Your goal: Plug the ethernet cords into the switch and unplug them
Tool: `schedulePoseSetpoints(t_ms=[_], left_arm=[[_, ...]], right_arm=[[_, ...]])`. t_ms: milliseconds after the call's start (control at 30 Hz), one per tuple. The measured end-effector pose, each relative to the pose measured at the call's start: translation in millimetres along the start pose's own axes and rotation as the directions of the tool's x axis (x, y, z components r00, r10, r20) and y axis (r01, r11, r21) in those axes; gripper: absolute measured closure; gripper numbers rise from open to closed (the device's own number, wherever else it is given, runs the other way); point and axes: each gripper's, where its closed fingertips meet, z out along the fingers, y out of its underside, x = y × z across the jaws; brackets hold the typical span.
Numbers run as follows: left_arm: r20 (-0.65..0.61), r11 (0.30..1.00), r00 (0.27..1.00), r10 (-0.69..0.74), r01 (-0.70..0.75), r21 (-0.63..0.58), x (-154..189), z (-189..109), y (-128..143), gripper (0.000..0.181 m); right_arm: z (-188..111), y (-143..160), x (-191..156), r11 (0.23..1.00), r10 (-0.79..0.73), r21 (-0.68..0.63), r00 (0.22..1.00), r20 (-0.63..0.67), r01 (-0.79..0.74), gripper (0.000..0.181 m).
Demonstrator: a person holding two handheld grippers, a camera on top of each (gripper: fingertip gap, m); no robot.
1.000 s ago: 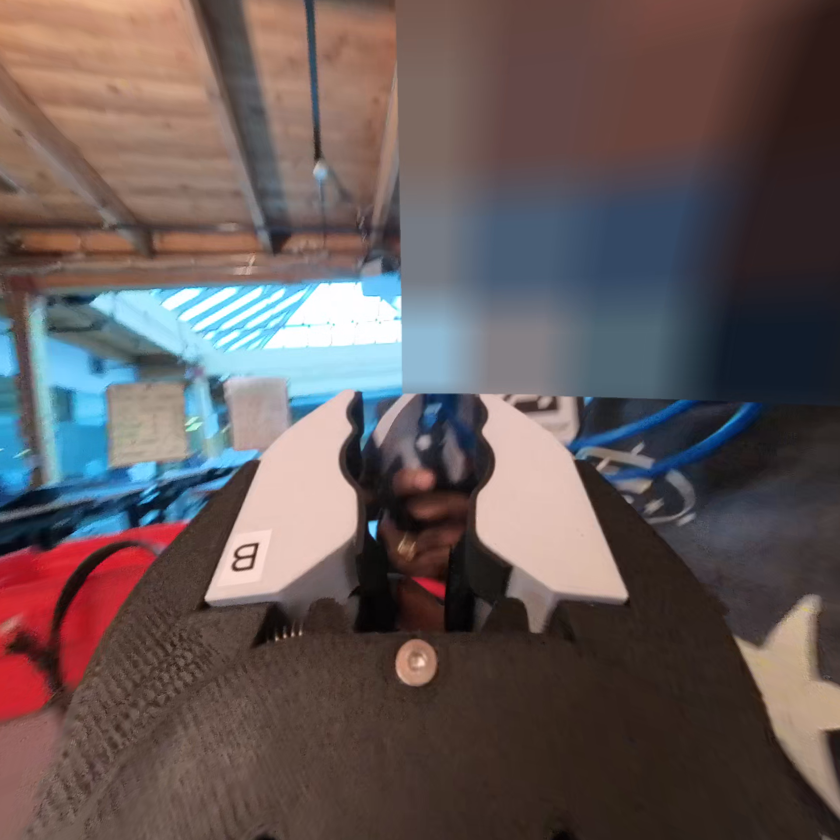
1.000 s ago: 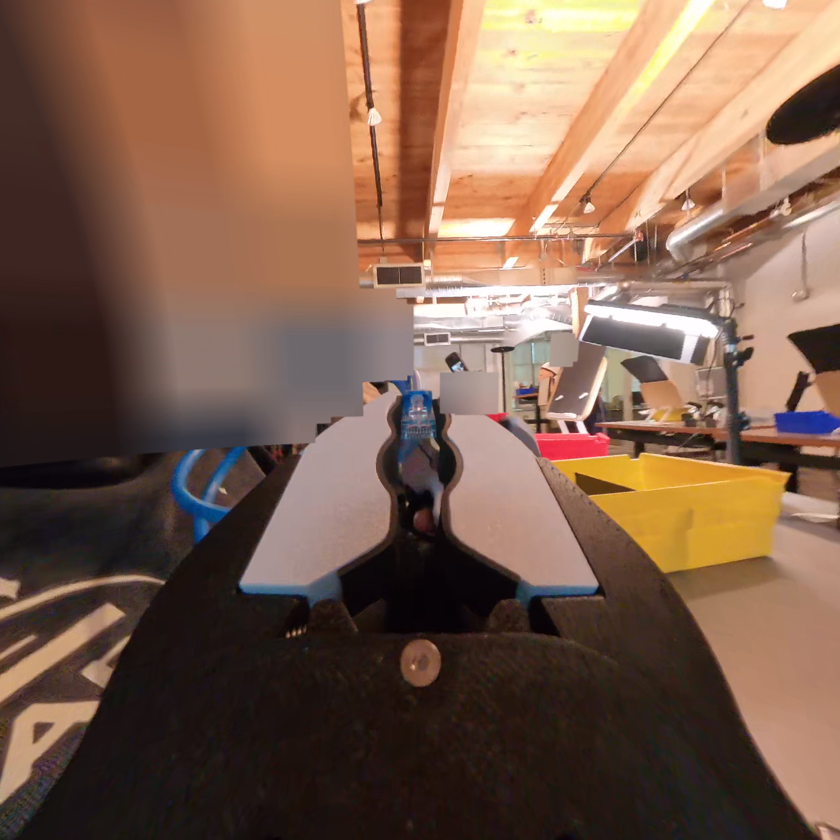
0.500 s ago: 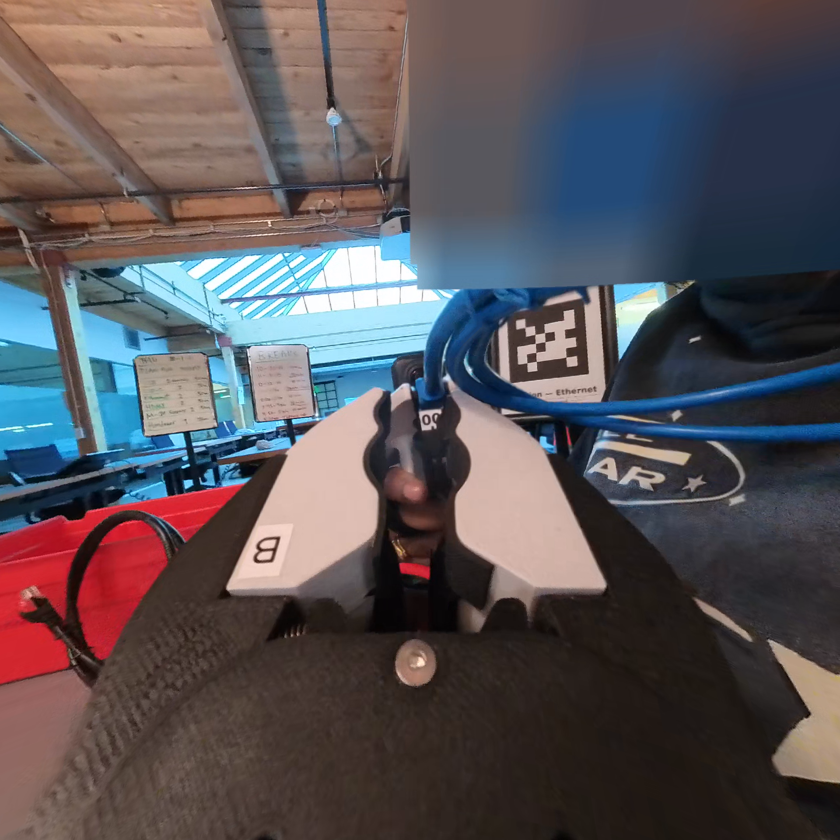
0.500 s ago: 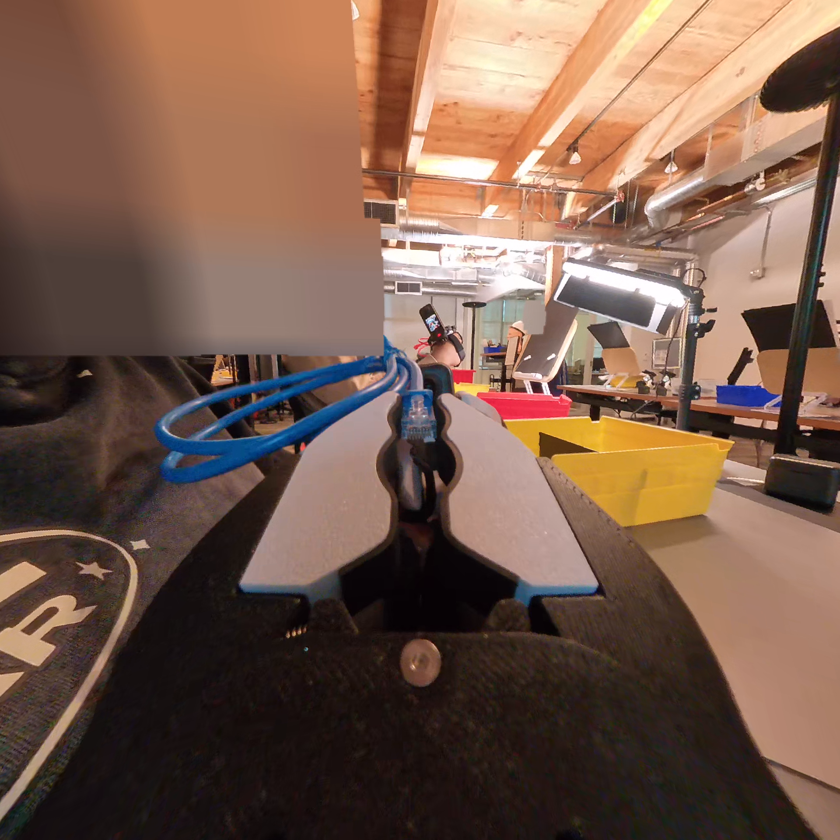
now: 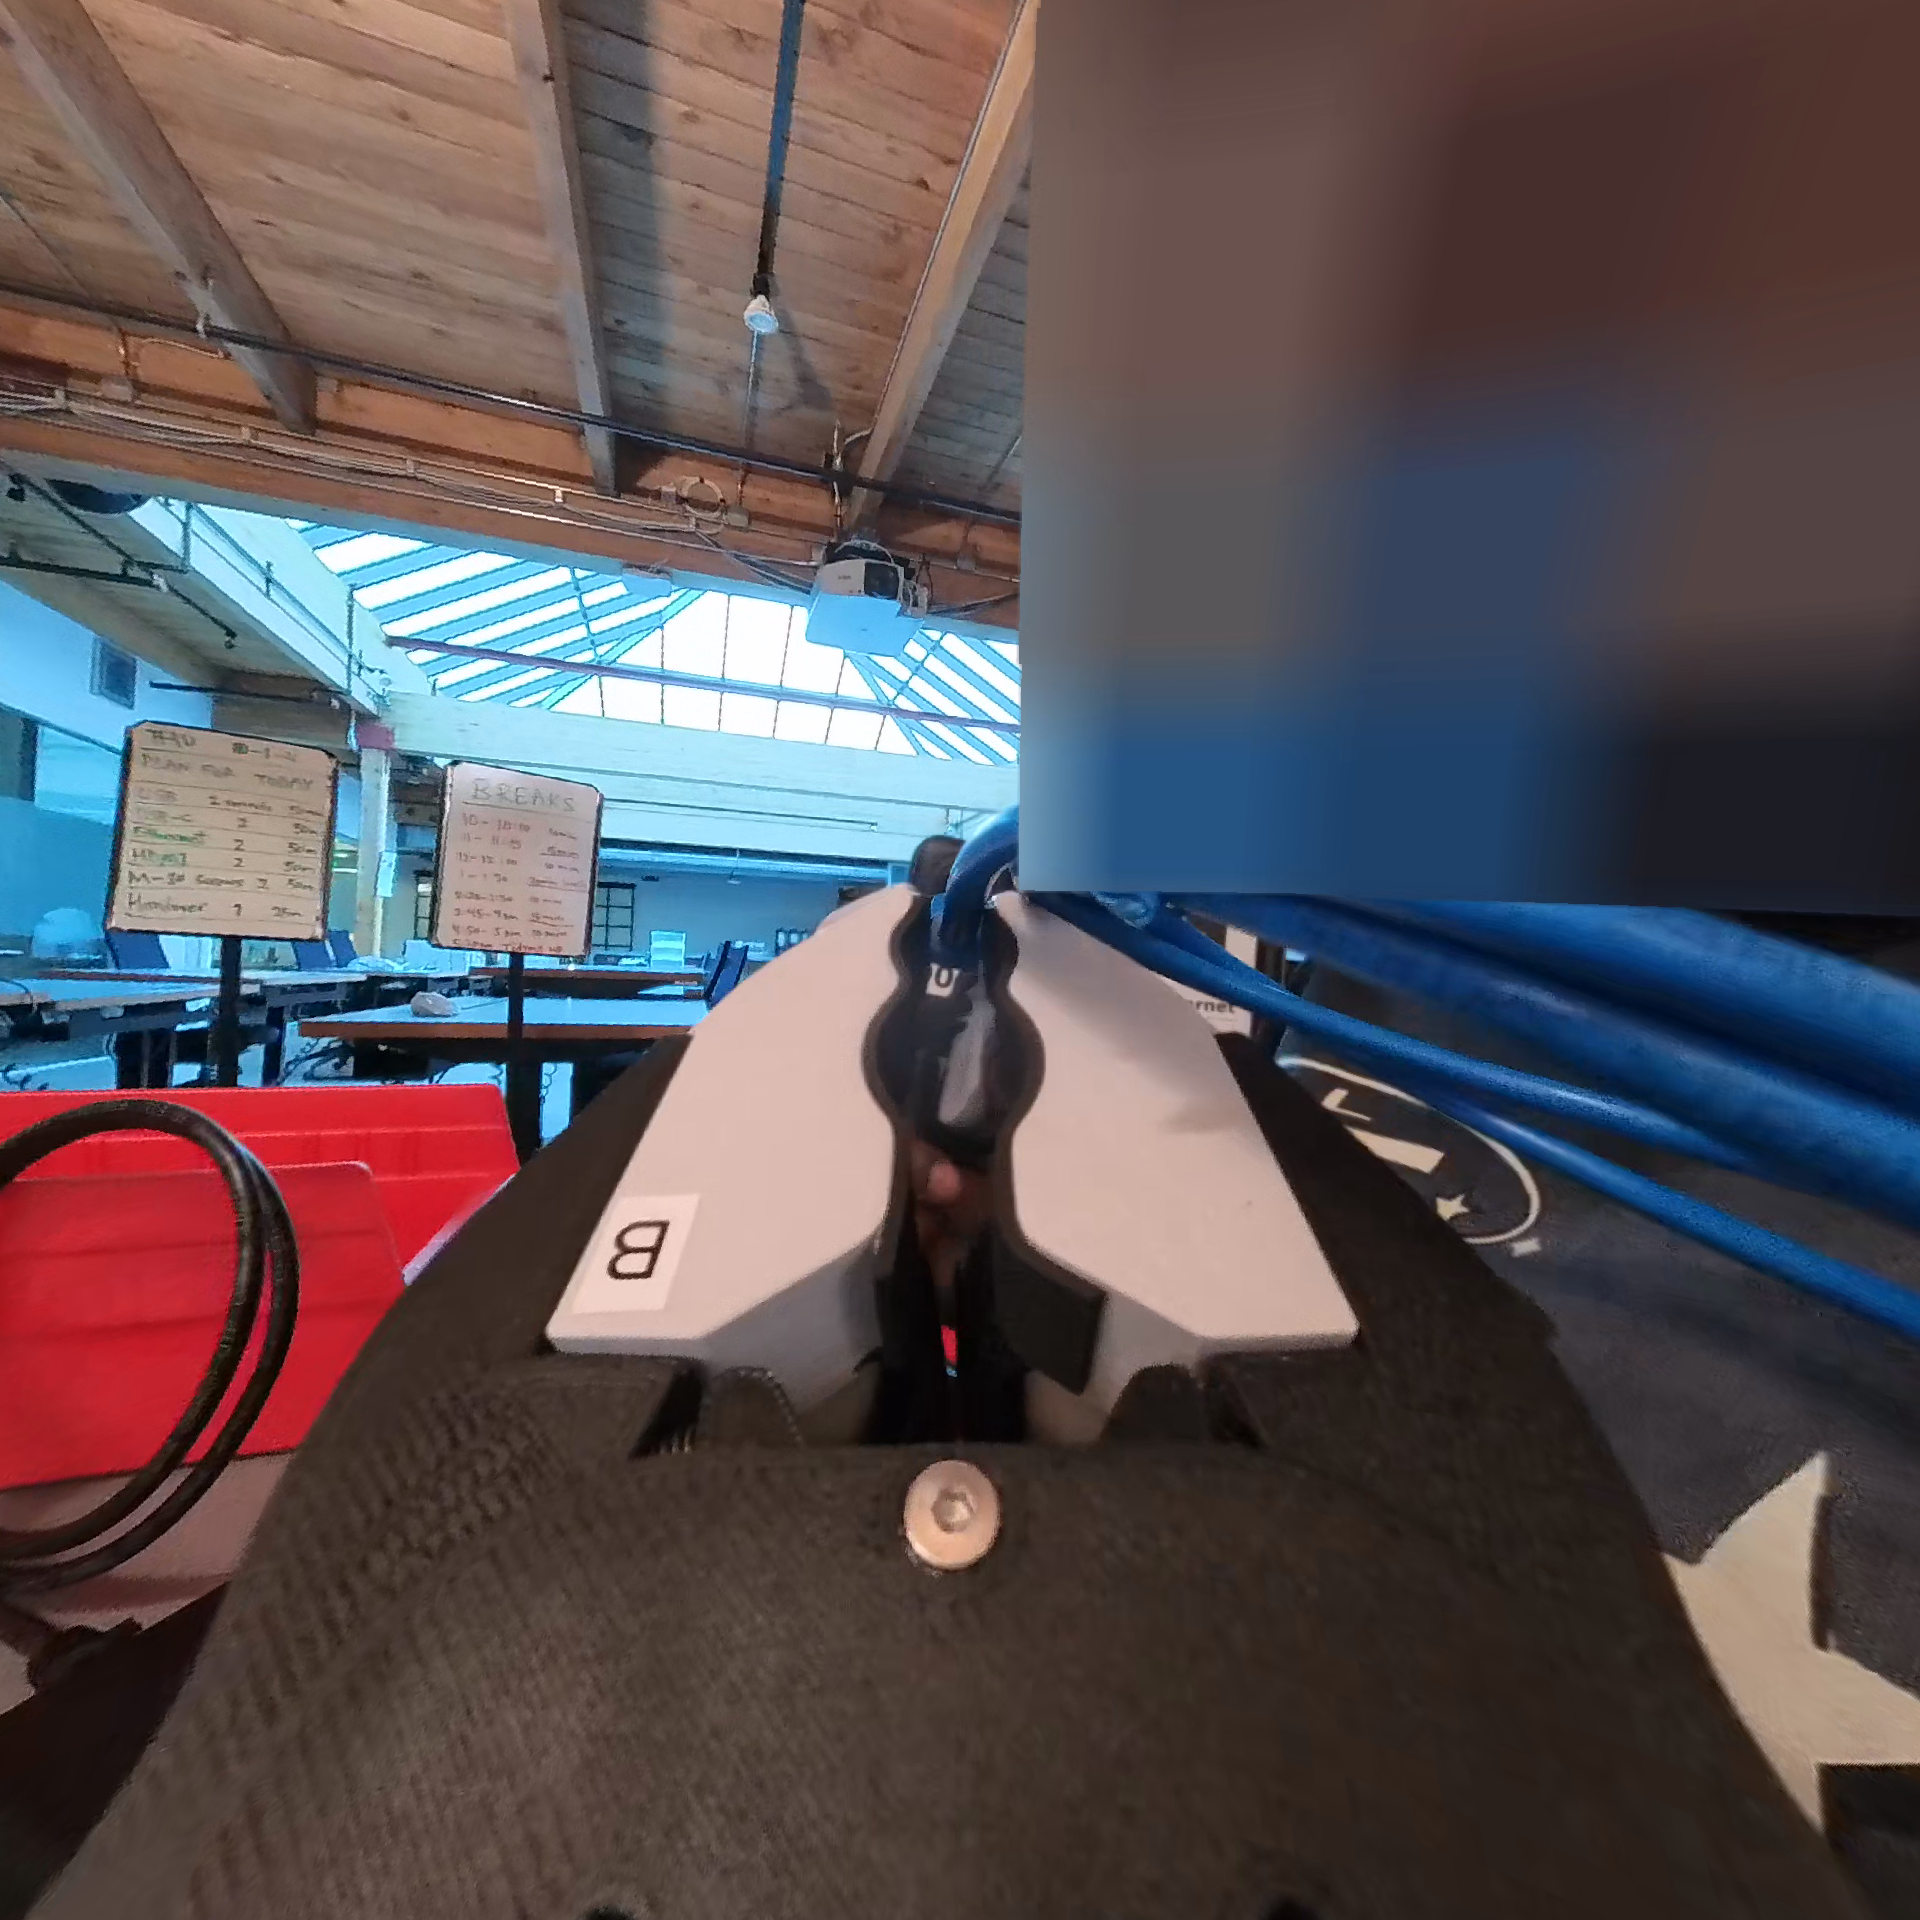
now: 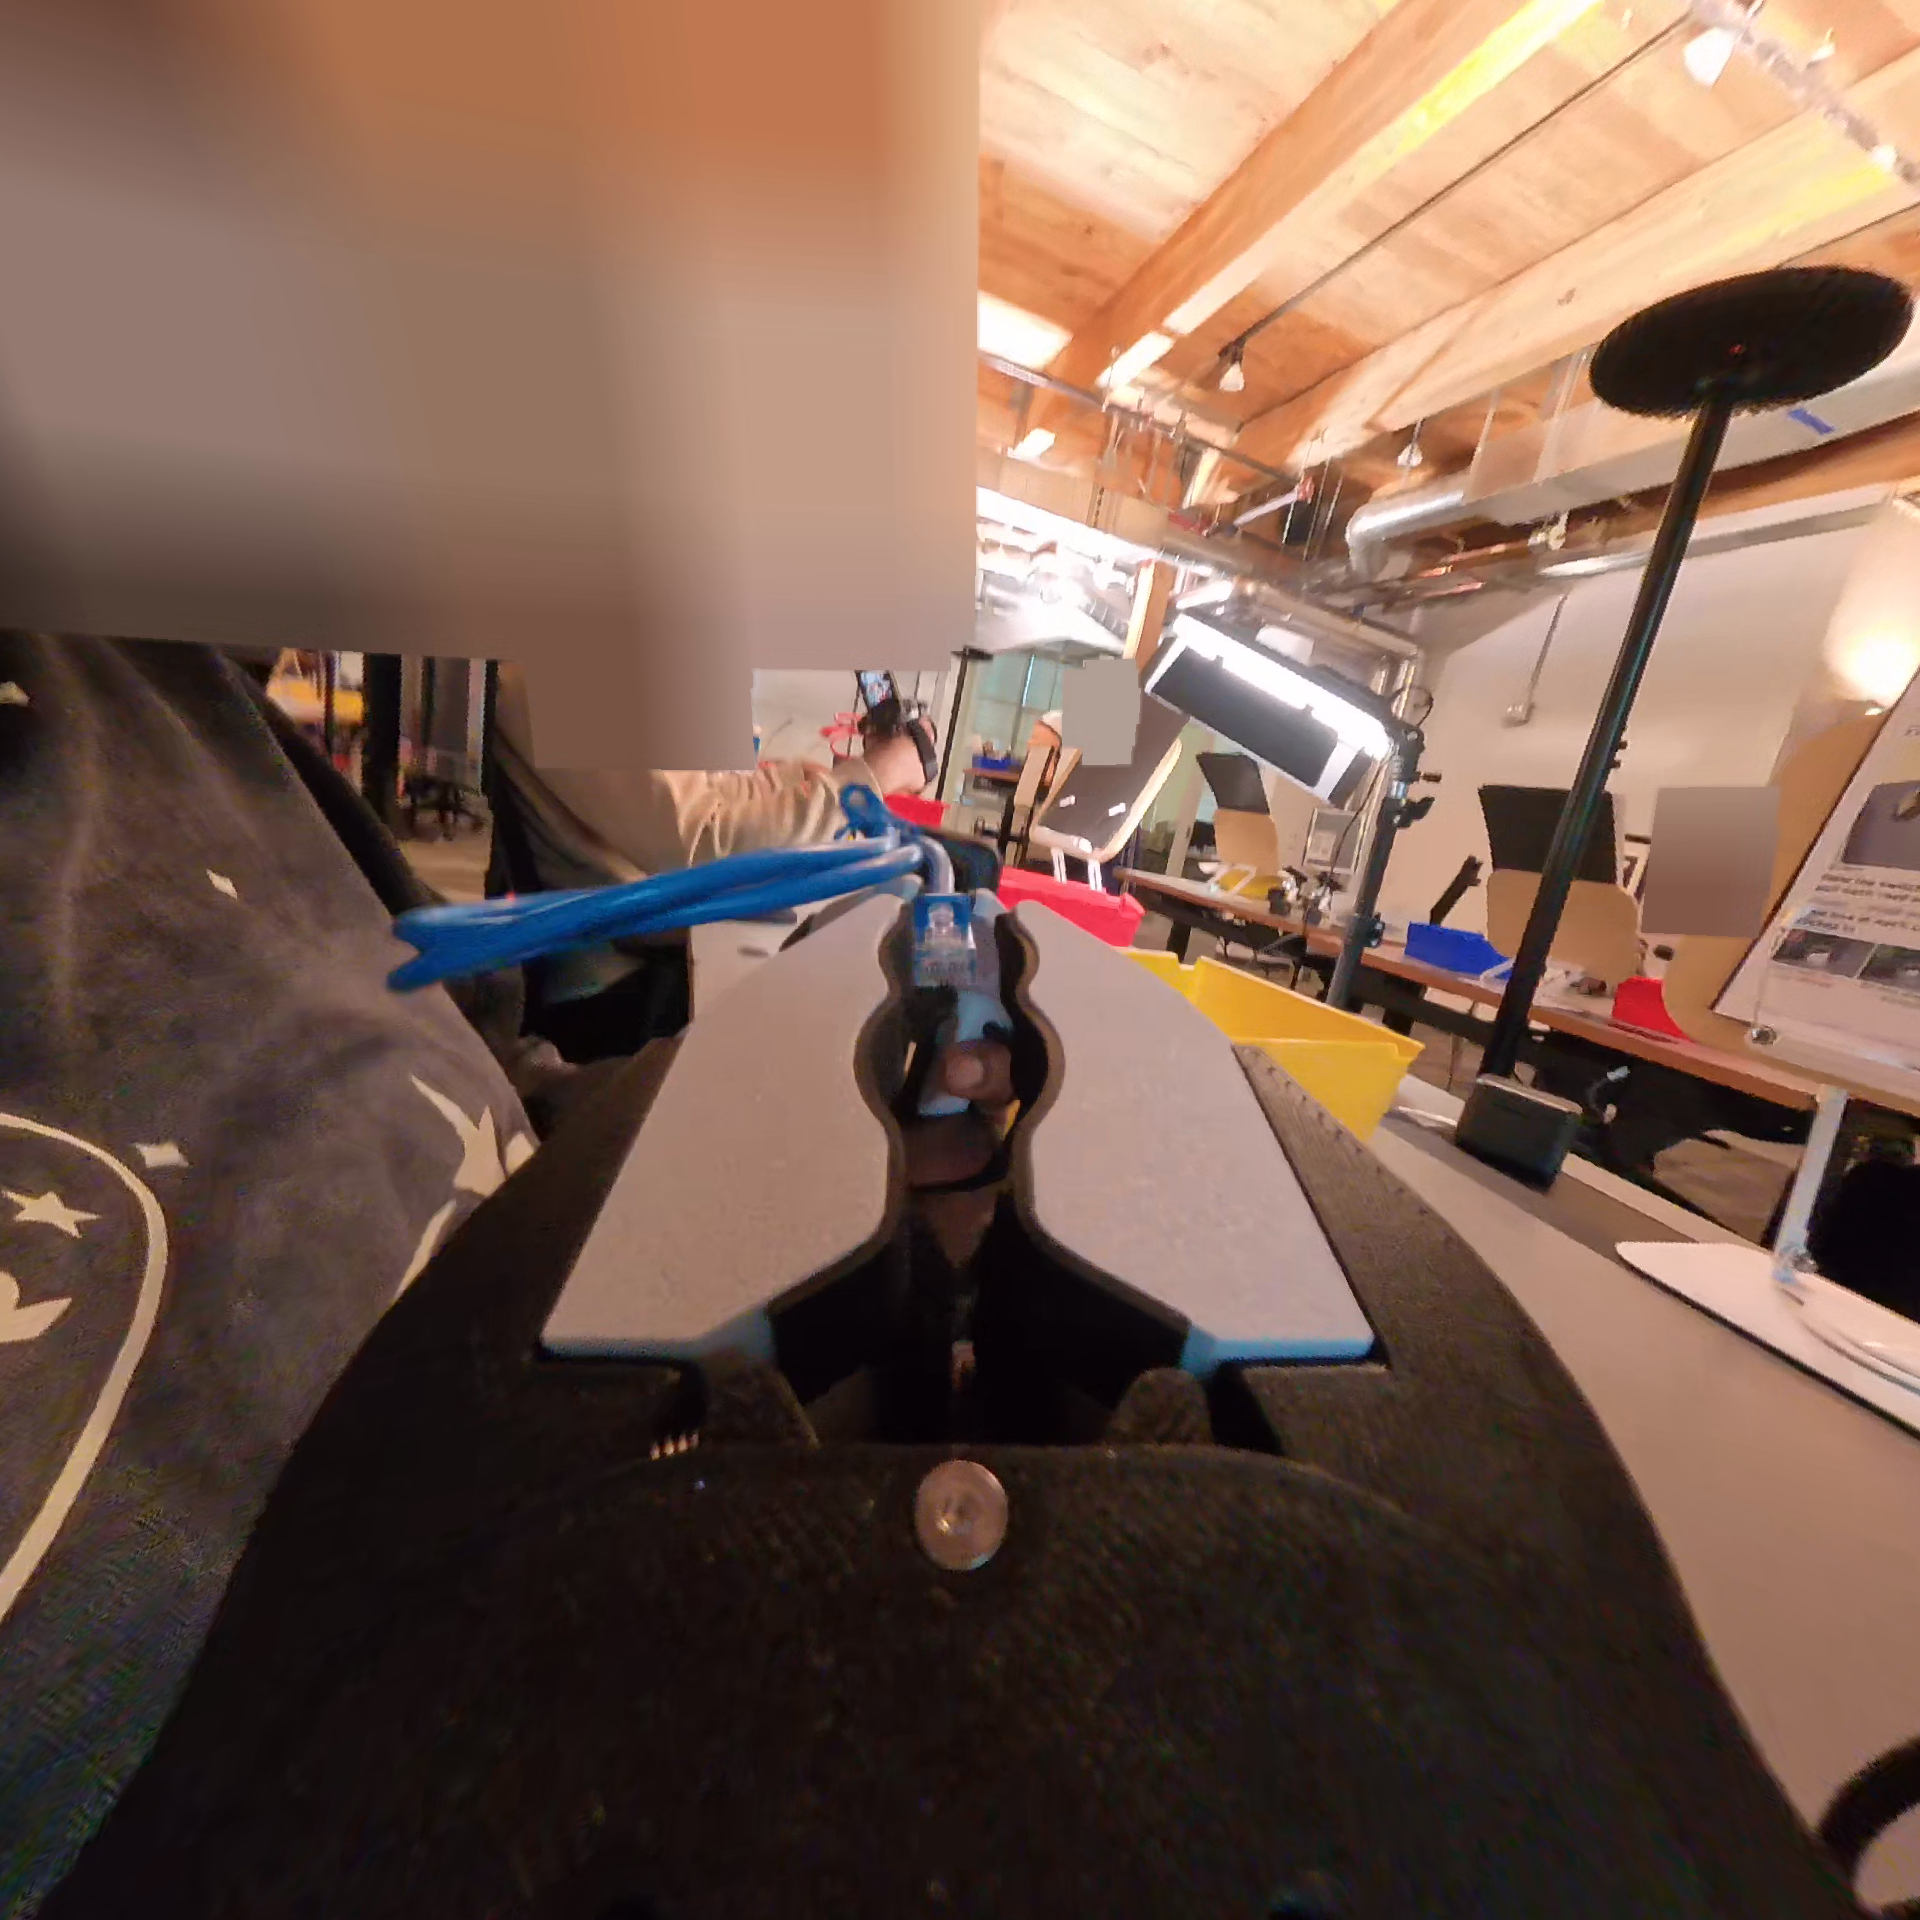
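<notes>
In the left wrist view my left gripper (image 5: pixel 956 920) is shut on the end of a blue ethernet cord (image 5: pixel 961 894) at its fingertips. A bundle of blue cords (image 5: pixel 1579 1049) runs off to the right across a person's dark shirt (image 5: pixel 1704 1382). In the right wrist view my right gripper (image 6: pixel 951 920) is shut on a blue ethernet plug (image 6: pixel 940 940), held upright between the fingertips. Its cord (image 6: pixel 644 914) loops away to the left. Both grippers are raised and point across the room. No switch shows in either view.
A red bin (image 5: pixel 156 1247) with a coiled black cable (image 5: pixel 249 1309) is at the left. A yellow bin (image 6: pixel 1299 1049), a black pole stand (image 6: pixel 1621 665) and a white mat (image 6: pixel 1766 1320) stand on the grey table (image 6: pixel 1621 1455) to the right. The person's dark shirt (image 6: pixel 187 1039) is close by. The grippers are tip to tip, or close to it.
Both grippers keep hold of their cord ends. The left view has swung left and the blue cords now stretch out to its right. The right view has swung right, bringing in the pole stand.
</notes>
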Motion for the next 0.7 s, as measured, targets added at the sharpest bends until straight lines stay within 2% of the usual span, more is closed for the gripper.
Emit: schedulePoseSetpoints(t_ms=[133,200,333,433,467,600,700], left_arm=[[0.012,0.999,1.000,0.028,-0.027,-0.045,0,2,7,0.172],[0.005,0.998,1.000,0.027,-0.027,-0.052,1,2,8,0.172],[0.015,0.998,0.999,0.035,-0.034,-0.061,0,2,10,0.172],[0.031,0.997,0.999,0.040,-0.038,-0.062,-3,2,10,0.172],[0.027,0.997,0.999,0.042,-0.040,-0.064,-2,2,10,0.172],[0.012,0.996,0.999,0.050,-0.049,-0.081,0,2,12,0.172],[0.021,0.989,0.997,0.073,-0.069,-0.133,0,3,20,0.160]], right_arm=[[0,4,0,0.999,-0.036,-0.039,0.999,0.002,0.036,0.168],[0,6,0,0.998,-0.024,-0.056,1.000,0.011,0.024,0.162],[-1,8,-1,0.996,-0.019,-0.084,0.999,0.039,0.022,0.166],[-1,14,-5,0.990,-0.037,-0.131,0.997,0.067,0.046,0.161],[-1,15,-4,0.989,-0.042,-0.141,0.997,0.063,0.051,0.169],[-2,14,-5,0.991,-0.023,-0.132,0.997,0.073,0.033,0.170],[-2,15,-9,0.992,0.035,-0.125,0.992,0.118,-0.020,0.170]])
